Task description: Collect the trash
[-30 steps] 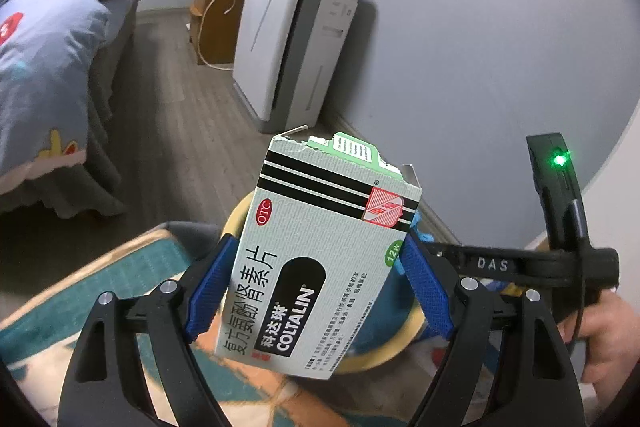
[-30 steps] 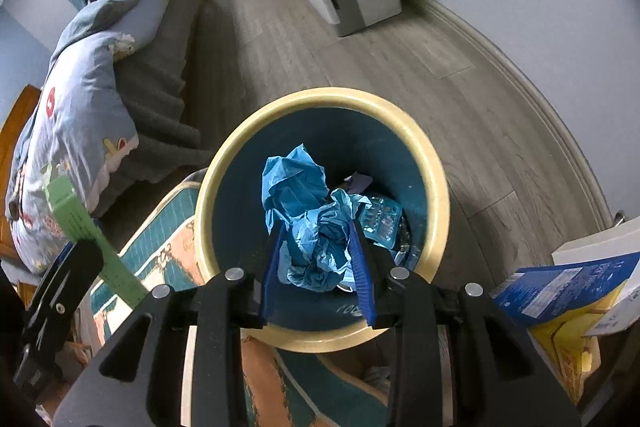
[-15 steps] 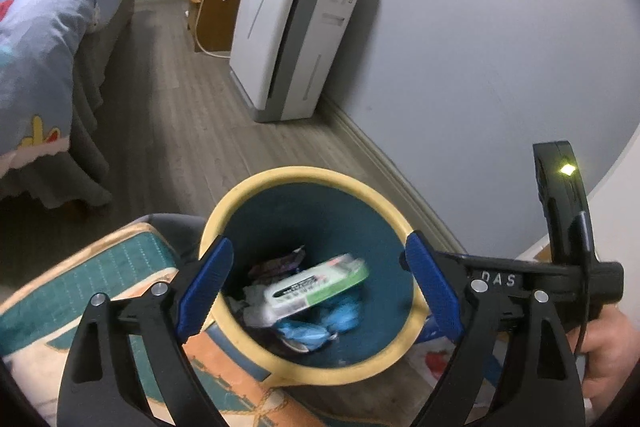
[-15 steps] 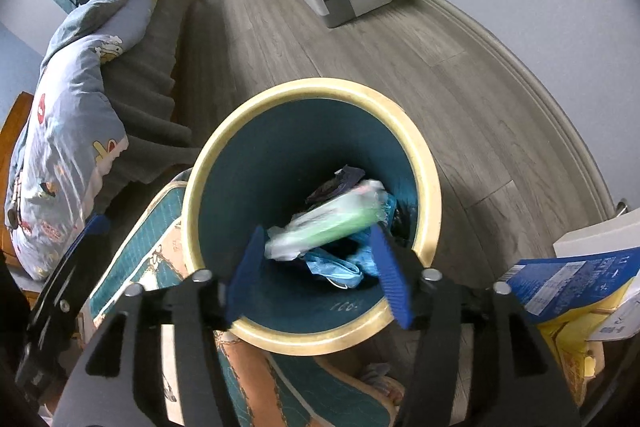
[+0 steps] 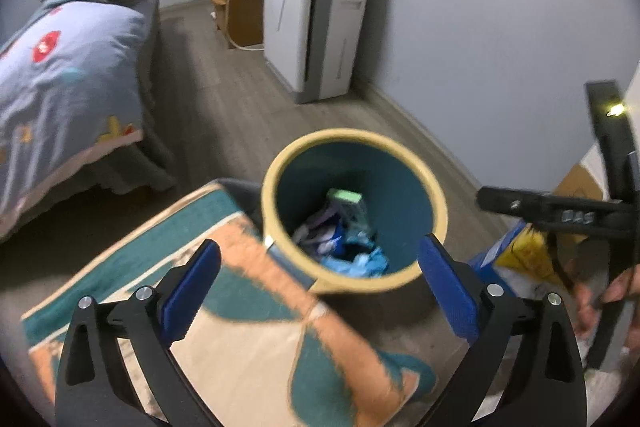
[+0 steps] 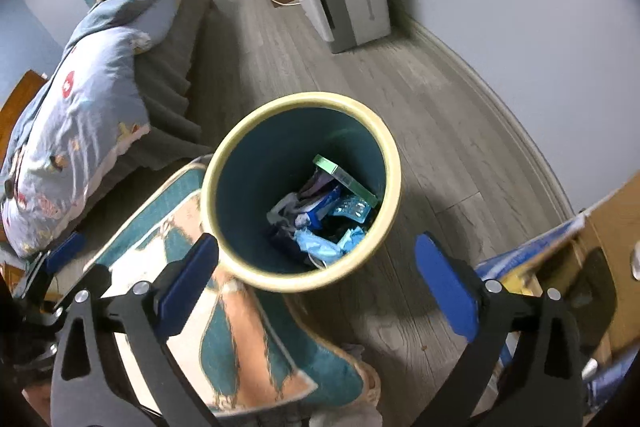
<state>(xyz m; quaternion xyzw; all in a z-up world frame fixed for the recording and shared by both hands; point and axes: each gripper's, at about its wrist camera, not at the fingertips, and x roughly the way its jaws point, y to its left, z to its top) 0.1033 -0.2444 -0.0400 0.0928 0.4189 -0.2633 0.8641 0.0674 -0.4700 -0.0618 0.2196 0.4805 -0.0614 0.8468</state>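
Observation:
A round trash bin (image 5: 434,205) with a cream rim and teal inside stands on the wood floor; it also shows in the right wrist view (image 6: 394,163). Inside lie a green-and-white medicine box (image 5: 348,209) (image 6: 346,179), crumpled blue paper (image 5: 362,263) (image 6: 320,245) and other scraps. My left gripper (image 5: 318,287) is open and empty, above the bin's near edge. My right gripper (image 6: 316,281) is open and empty, above the bin's near rim. The right gripper's body shows at the right of the left wrist view (image 5: 560,213).
A teal and orange patterned rug (image 5: 240,327) lies in front of the bin. A bed with a blue quilt (image 5: 60,67) is at left. A white air purifier (image 5: 320,19) stands by the wall. A blue and yellow bag (image 5: 516,255) and cardboard sit at right.
My left gripper opened and dropped the medicine box into the bin. My right gripper opened and dropped the blue paper into the bin. Both grippers have drawn back from the bin.

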